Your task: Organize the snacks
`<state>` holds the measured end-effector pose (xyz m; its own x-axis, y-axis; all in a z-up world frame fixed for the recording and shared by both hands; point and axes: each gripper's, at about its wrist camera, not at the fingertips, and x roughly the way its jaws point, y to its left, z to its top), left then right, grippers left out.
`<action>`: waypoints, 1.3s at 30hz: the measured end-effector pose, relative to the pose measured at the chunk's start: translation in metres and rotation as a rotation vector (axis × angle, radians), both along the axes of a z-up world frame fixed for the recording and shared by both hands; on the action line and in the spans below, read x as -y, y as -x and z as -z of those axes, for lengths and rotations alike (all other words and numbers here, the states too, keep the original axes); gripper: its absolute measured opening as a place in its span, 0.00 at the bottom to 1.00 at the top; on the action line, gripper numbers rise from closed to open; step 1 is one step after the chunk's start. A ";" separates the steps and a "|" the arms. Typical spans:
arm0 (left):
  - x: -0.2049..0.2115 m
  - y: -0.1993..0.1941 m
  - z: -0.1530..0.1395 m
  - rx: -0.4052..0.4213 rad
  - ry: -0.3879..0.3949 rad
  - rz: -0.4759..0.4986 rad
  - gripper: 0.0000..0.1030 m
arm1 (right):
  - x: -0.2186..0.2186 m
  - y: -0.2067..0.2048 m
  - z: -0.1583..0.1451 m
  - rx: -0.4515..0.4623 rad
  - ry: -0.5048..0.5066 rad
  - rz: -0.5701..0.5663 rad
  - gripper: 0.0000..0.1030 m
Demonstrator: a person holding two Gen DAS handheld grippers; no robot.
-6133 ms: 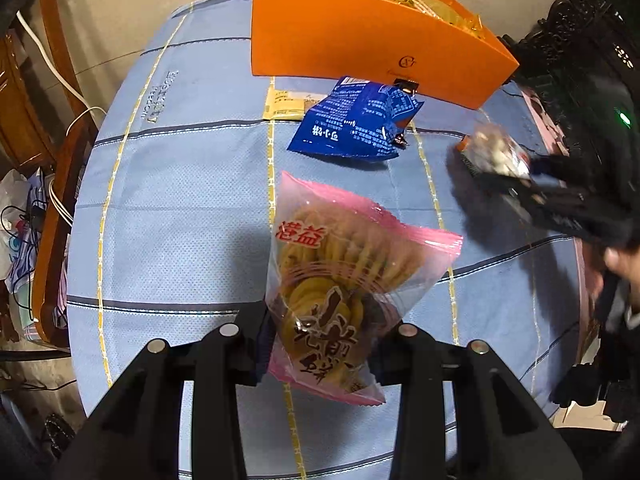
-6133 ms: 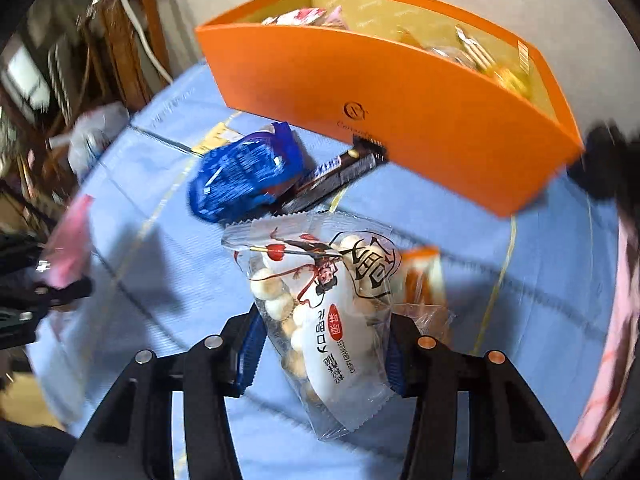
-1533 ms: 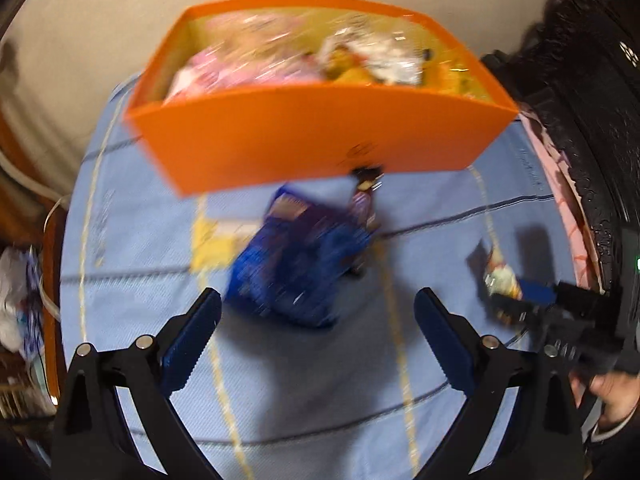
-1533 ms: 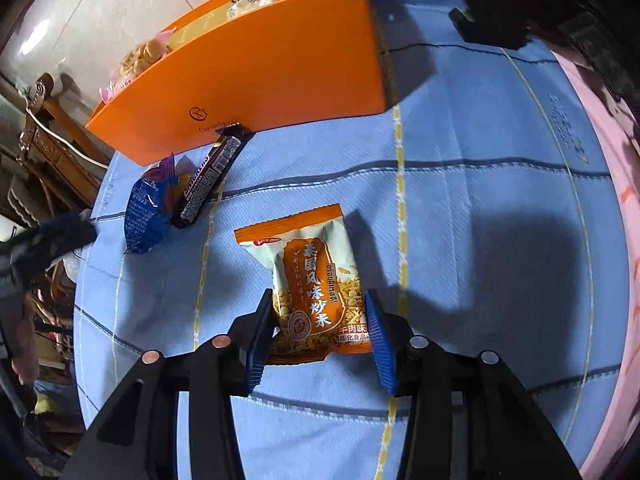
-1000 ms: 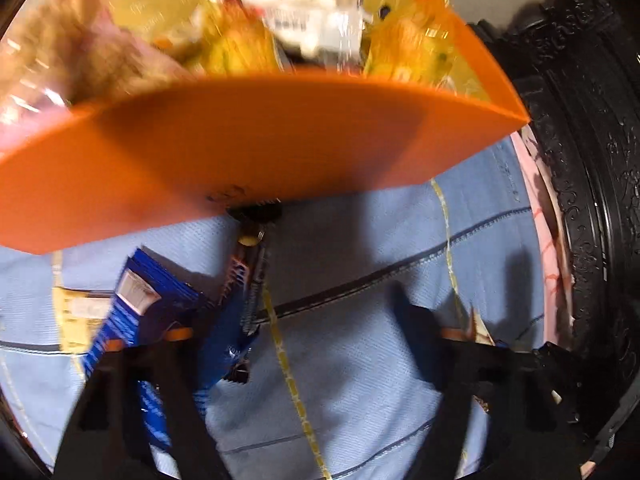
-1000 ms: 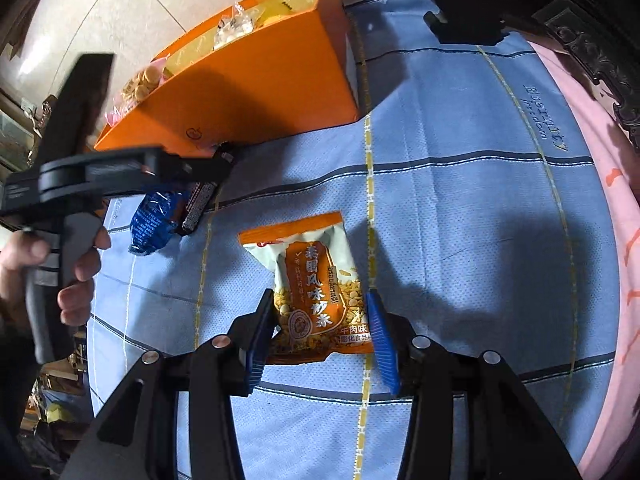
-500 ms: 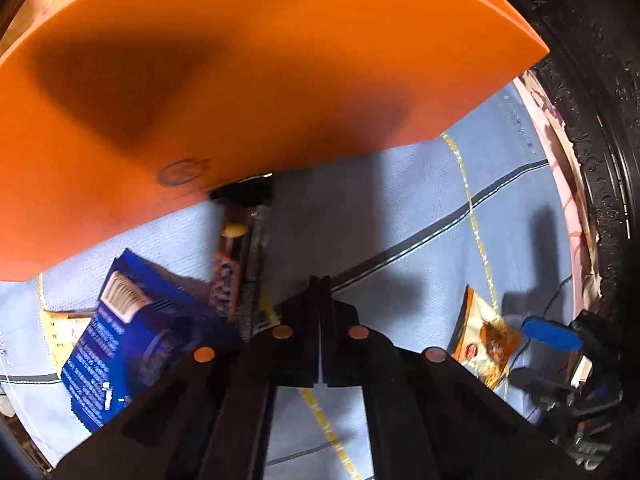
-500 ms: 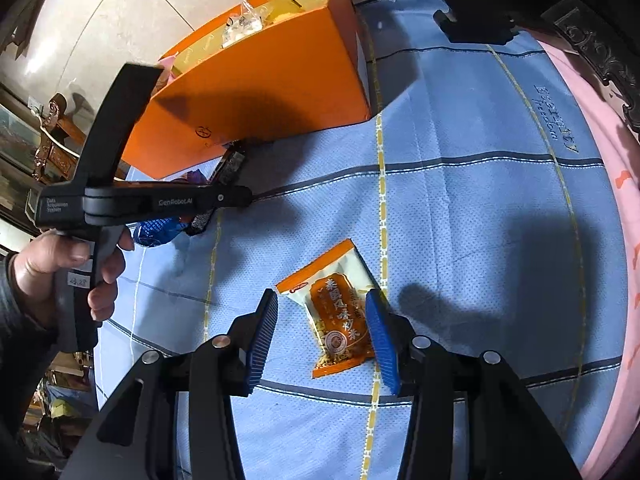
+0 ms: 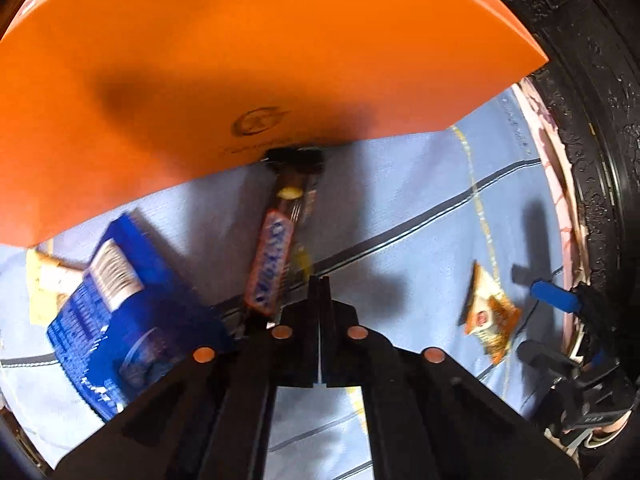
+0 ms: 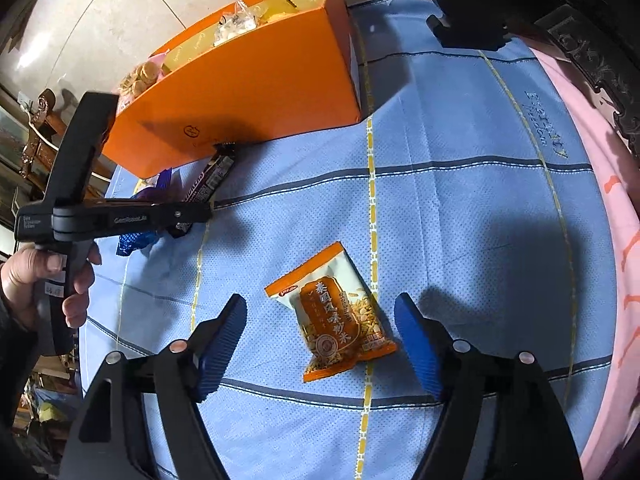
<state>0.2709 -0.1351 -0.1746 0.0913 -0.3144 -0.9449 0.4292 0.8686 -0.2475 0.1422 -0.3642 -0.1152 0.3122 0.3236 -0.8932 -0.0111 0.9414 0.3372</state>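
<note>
Blue cloth (image 10: 460, 208): right claw (image 10: 320, 340) just widened, orange packet (image 10: 340, 320) between, untouched; left claw (image 9: 319, 280) closed empty.

A lived-in home: a round table under a blue checked cloth (image 10: 460, 208) edged in pink, carved dark wooden furniture (image 10: 592, 40) beside it, a tiled floor (image 10: 100, 12), and an ornate wooden chair (image 10: 38, 136) at the left edge

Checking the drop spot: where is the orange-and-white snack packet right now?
In the right wrist view the orange-and-white snack packet lies flat on the blue tablecloth, between the open right gripper fingers, untouched, well short of the orange box.
</note>
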 end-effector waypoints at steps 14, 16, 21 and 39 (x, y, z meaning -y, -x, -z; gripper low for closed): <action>-0.020 0.001 0.003 -0.024 0.058 -0.103 0.00 | -0.041 0.000 0.003 0.064 0.273 -0.210 0.75; -0.023 0.001 0.002 -0.026 0.078 -0.103 0.00 | -0.050 -0.004 0.005 0.069 0.341 -0.248 0.75; -0.031 0.004 -0.015 -0.005 0.170 -0.095 0.14 | -0.045 -0.006 -0.005 0.093 0.291 -0.221 0.84; -0.107 0.040 -0.068 0.316 0.145 -0.118 0.96 | -0.045 -0.003 -0.004 0.098 0.259 -0.225 0.87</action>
